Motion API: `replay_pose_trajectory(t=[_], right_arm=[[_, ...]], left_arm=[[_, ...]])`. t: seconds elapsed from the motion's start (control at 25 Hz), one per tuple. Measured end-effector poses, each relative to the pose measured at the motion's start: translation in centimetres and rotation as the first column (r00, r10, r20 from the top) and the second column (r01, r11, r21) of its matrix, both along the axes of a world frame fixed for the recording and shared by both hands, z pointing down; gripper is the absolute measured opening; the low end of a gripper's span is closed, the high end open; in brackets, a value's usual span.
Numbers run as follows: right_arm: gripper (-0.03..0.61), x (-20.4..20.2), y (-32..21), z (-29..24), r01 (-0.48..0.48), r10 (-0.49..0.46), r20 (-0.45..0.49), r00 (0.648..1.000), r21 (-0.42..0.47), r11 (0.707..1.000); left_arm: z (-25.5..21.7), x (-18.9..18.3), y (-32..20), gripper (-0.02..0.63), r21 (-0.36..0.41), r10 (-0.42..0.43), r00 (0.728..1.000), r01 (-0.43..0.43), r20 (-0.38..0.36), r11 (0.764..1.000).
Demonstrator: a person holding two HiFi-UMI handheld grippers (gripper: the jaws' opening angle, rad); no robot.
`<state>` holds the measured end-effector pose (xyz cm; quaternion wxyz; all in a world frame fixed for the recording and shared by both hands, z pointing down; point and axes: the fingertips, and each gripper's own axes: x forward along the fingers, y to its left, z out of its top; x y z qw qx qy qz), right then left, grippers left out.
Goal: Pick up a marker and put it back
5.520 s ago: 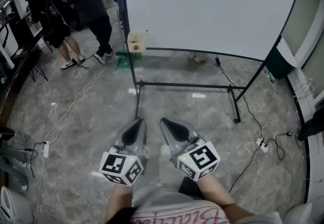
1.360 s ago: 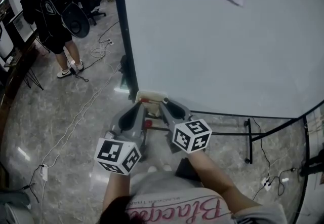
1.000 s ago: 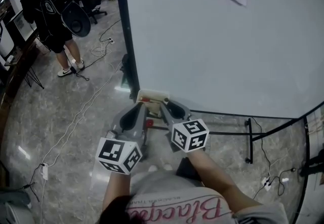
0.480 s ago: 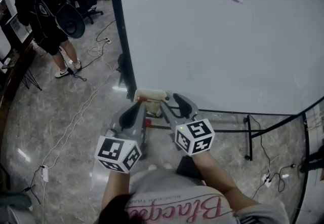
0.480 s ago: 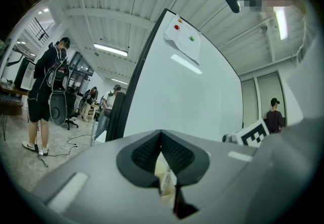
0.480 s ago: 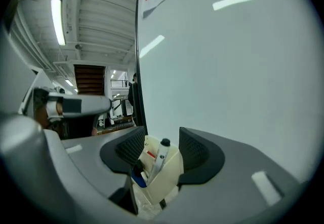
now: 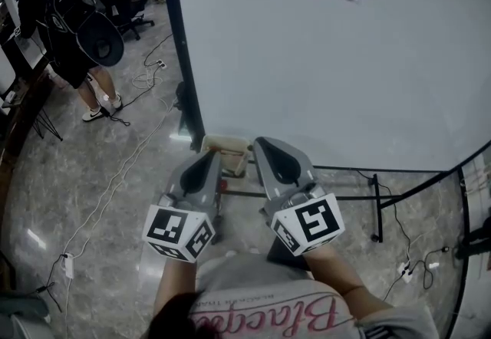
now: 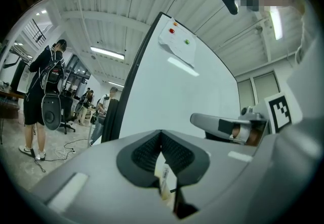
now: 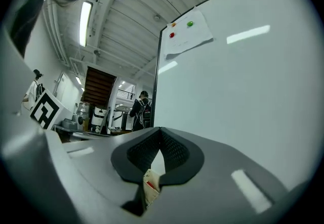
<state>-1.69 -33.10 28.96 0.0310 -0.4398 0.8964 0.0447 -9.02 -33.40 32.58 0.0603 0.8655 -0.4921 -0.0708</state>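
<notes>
Both grippers were held close before the whiteboard [image 7: 330,69], near its lower left corner. The left gripper [image 8: 161,136] had its jaws together, with nothing between the pads. The right gripper [image 9: 160,133] likewise had its jaws closed on nothing. A cream box [image 7: 225,144] sat at the board's frame just ahead of both sets of tips. Through the gap below the right gripper's pads a red piece showed inside that box, apparently the marker [image 9: 150,186]. It lay beyond the jaws, not between them.
</notes>
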Motion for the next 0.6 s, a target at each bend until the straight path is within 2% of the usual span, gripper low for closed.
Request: replay_pose_trajectory(t=[0.6], right_arm=[[0.000,1.3,0.3,1.6,-0.034,0.033,-0.020,0.999,-0.043,0.998]], left_arm=[[-1.3,1.2,0.4,-0.002,0.042,0.028,1.000,-0.028,-0.001,0.999]])
